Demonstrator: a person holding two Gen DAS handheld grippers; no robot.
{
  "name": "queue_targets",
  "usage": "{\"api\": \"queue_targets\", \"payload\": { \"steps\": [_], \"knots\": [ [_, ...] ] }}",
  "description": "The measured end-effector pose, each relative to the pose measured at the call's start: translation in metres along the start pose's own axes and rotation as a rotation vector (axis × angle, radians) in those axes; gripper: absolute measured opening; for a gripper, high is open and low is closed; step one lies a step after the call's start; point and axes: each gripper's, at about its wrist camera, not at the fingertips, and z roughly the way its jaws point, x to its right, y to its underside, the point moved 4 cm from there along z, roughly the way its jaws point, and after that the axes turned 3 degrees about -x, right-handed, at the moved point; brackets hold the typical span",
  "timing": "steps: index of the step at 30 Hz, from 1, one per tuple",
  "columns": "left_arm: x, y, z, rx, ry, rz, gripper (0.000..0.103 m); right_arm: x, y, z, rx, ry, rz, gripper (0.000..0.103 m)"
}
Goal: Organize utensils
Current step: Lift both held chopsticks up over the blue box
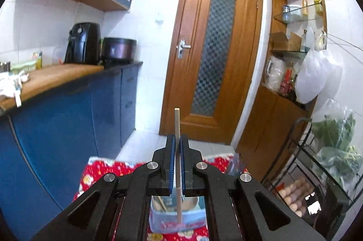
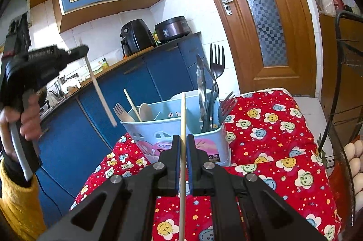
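My left gripper (image 1: pixel 177 138) is shut on a pale wooden chopstick (image 1: pixel 177 120) held upright above a light blue utensil holder (image 1: pixel 177 222). In the right wrist view that gripper (image 2: pixel 82 50) is at the upper left, its chopstick (image 2: pixel 102 93) slanting down toward the holder. My right gripper (image 2: pixel 183 138) is shut on a second chopstick (image 2: pixel 183 113), just in front of the holder (image 2: pixel 163 138). The holder has a wooden fork (image 2: pixel 120 112), wooden spoon (image 2: pixel 145 111) and a chopstick in its left part, and black forks (image 2: pixel 216 66) and a knife on the right.
The holder stands on a table with a red smiley-flower cloth (image 2: pixel 272 138). Blue cabinets and a counter (image 1: pixel 56 77) with an air fryer (image 1: pixel 82 43) and cooker are at left. A wooden door (image 1: pixel 215 54) is ahead. A black wire rack (image 2: pixel 344 104) with eggs is at right.
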Motion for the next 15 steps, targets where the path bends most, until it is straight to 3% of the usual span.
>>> {"api": "queue_targets", "payload": {
  "steps": [6, 15],
  "knots": [
    [-0.002, -0.004, 0.018, 0.011, -0.026, -0.005, 0.004, 0.002, -0.004, 0.002, 0.008, 0.007, -0.002, 0.006],
    [-0.004, 0.020, 0.045, -0.030, -0.056, 0.013, 0.004, 0.004, -0.019, 0.013, 0.031, 0.023, -0.021, 0.006]
  ]
}}
